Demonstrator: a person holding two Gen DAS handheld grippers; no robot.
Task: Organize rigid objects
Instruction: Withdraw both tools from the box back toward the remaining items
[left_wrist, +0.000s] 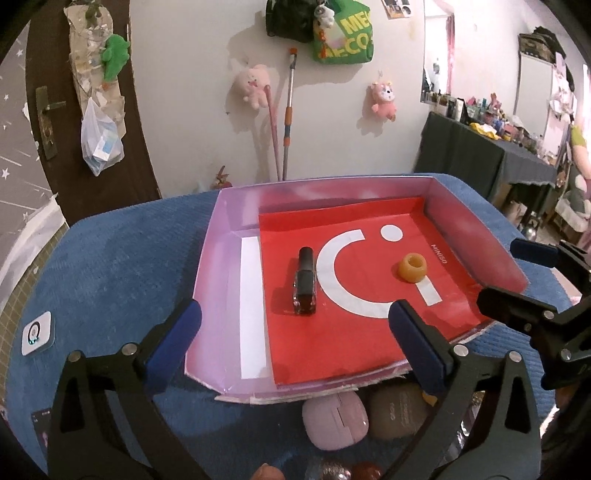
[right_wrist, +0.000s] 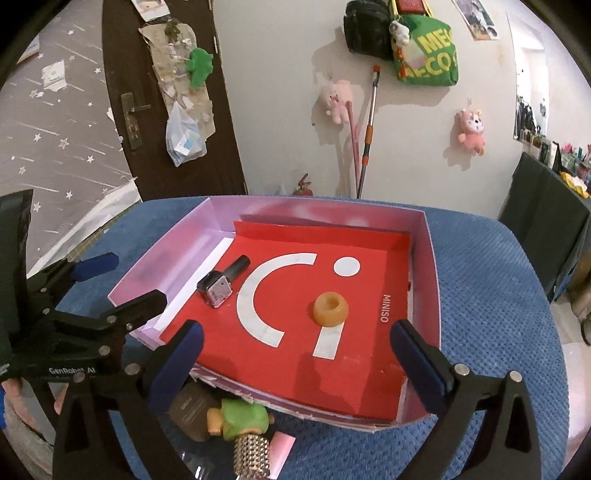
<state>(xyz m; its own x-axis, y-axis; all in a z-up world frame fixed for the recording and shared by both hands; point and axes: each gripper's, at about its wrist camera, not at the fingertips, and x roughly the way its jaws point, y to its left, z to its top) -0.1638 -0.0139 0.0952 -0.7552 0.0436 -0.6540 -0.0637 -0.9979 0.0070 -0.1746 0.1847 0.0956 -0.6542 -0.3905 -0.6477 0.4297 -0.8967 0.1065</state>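
Both tools are being held spread wide, nothing gripped: left tool (left_wrist: 295, 343), right tool (right_wrist: 295, 354). Glossy nail polish bottle (left_wrist: 305, 282) and amber ring (left_wrist: 412, 267) are lying in the pink tray (left_wrist: 207, 280). Next candidates are sitting below the tray's near edge: matte brown case (left_wrist: 397, 411), rounded pink case (left_wrist: 336, 419), nearer the left tool.
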